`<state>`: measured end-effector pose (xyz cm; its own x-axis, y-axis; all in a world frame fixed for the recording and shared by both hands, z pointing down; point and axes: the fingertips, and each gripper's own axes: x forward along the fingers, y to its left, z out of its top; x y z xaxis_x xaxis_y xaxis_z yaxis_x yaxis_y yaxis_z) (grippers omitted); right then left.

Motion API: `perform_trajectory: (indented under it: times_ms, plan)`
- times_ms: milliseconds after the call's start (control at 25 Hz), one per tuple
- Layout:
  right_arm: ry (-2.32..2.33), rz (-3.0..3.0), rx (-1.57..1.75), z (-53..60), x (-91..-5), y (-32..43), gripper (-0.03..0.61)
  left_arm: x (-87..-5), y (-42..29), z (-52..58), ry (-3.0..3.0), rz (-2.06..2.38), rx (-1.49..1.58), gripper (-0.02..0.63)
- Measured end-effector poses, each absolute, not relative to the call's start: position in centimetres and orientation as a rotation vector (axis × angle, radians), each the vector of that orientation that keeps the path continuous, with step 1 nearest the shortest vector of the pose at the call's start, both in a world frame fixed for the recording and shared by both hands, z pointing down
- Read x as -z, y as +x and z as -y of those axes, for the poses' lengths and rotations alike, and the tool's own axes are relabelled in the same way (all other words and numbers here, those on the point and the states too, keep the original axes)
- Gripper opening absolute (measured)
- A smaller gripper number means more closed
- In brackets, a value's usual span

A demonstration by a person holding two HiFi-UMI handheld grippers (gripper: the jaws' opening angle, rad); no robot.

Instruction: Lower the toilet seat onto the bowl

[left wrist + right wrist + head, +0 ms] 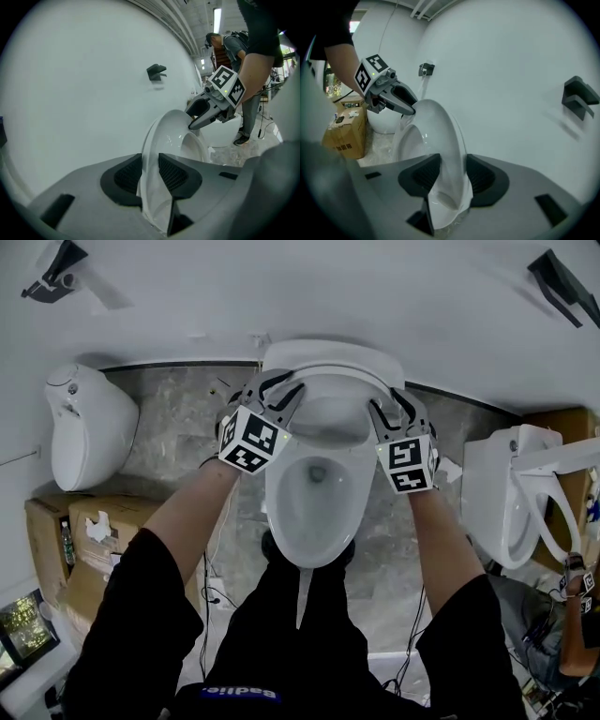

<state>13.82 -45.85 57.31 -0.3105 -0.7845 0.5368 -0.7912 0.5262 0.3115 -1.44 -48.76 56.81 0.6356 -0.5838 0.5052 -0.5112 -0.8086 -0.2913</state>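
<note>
A white toilet bowl (314, 512) stands against the wall straight below me. Its white seat (330, 401) is tilted up over the bowl, away from the rim. My left gripper (279, 392) is shut on the seat's left edge, and in the left gripper view the seat rim (174, 133) runs between both pads of my left gripper (150, 174). My right gripper (386, 416) is shut on the seat's right edge. In the right gripper view the seat (437, 123) sits between the pads of my right gripper (448, 174). Each gripper view shows the other gripper on the far edge.
A second white toilet (89, 423) stands at the left with cardboard boxes (80, 540) in front of it. A third toilet (511, 493) with a raised seat is at the right, and a person (572, 615) stands beside it. Cables lie on the floor.
</note>
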Motion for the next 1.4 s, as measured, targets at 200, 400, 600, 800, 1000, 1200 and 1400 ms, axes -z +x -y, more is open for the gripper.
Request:
perform_trajectory:
  times_ms: [200, 400, 600, 800, 1000, 1200, 1400]
  plan:
    - [1.302, 2.113, 0.039, 45.2, -57.2, 13.6, 0.183, -56.8, -1.7, 48.2, -2.713, -0.940, 0.890, 0.115]
    - [1.313, 2.130, 0.078, 44.1, -56.7, 13.5, 0.176, -56.3, -1.9, 47.0, -2.710, -0.955, 0.843, 0.115]
    - [1.308, 2.131, 0.086, 42.8, -56.5, 13.4, 0.172, -56.1, -2.0, 45.7, -2.712, -0.973, 0.833, 0.115]
    - [1.293, 2.127, 0.104, 41.0, -56.2, 13.2, 0.166, -55.7, -2.4, 43.8, -2.720, -0.984, 0.829, 0.115]
    - [1.261, 2.104, 0.128, 38.6, -56.1, 12.8, 0.158, -55.5, -2.8, 41.2, -2.711, -0.957, 0.849, 0.114]
    - [1.246, 2.066, 0.122, 36.3, -55.9, 12.4, 0.153, -55.3, -3.2, 38.8, -2.743, -0.956, 0.845, 0.112]
    - [1.262, 2.017, 0.104, 34.1, -55.7, 12.0, 0.153, -55.1, -3.7, 36.5, -2.765, -0.919, 0.845, 0.112]
